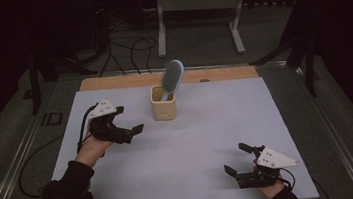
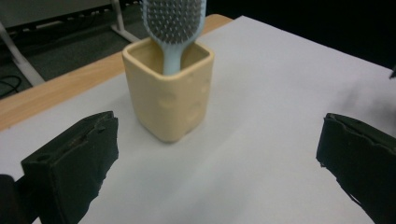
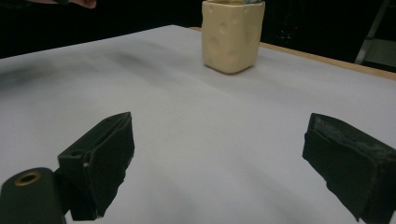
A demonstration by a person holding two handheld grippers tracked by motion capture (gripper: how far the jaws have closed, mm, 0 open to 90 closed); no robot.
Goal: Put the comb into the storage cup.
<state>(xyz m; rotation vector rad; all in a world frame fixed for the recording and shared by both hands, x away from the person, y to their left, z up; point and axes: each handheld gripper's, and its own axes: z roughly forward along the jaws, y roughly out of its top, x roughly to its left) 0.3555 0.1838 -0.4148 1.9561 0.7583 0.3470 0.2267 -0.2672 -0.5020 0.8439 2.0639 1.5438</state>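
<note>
A pale yellow square cup (image 1: pixel 164 109) stands near the back middle of the white sheet, with a light blue hairbrush (image 1: pixel 172 78) standing in it, bristle head up and leaning right. In the left gripper view the cup (image 2: pixel 170 93) and hairbrush (image 2: pixel 173 25) are close ahead. My left gripper (image 1: pixel 129 120) is open just left of the cup, nothing between its jaws (image 2: pixel 219 172). My right gripper (image 1: pixel 236 159) is open near the front right of the sheet, far from the cup (image 3: pixel 232 35), jaws spread with nothing between them (image 3: pixel 224 172).
The white sheet (image 1: pixel 184 144) covers most of a wooden table (image 1: pixel 112 81). Behind the table stands a white metal frame (image 1: pixel 199 6), and cables (image 1: pixel 128 49) lie on the dark floor. A dark stand (image 1: pixel 305 54) is at the right.
</note>
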